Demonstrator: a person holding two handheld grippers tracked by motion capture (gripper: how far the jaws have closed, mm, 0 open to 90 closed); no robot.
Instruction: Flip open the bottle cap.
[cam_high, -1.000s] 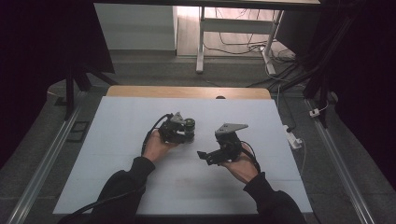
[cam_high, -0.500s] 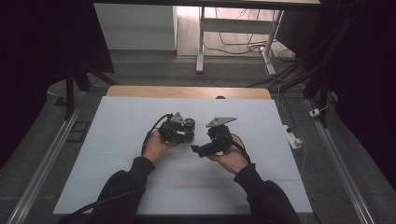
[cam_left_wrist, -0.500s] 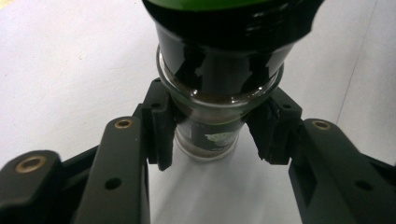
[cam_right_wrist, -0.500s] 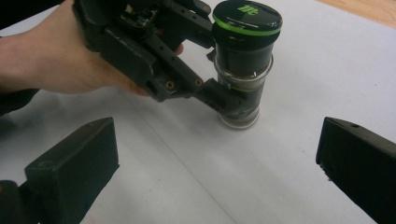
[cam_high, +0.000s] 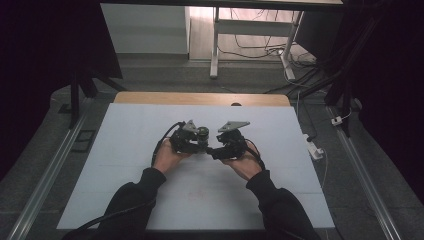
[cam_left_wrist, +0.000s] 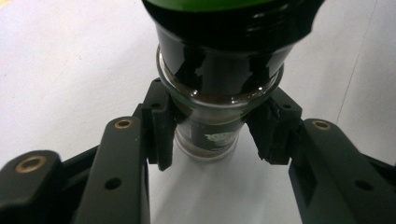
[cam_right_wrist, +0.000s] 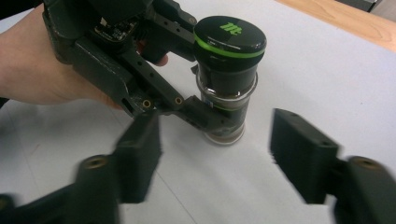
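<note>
The left gripper (cam_right_wrist: 205, 116) is clenched on the glass body of a small jar (cam_right_wrist: 226, 88) standing mid-table, its black lid (cam_right_wrist: 230, 37) seemingly on. The right gripper (cam_right_wrist: 215, 158), jaws just closing with nothing between them, comes from the jar's six o'clock; gripping the lid remains.

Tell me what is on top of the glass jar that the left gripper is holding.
A black lid with a green ring and green logo caps the glass jar, which the left gripper clamps low down. Dark contents show through the glass; what they are cannot be told.
</note>
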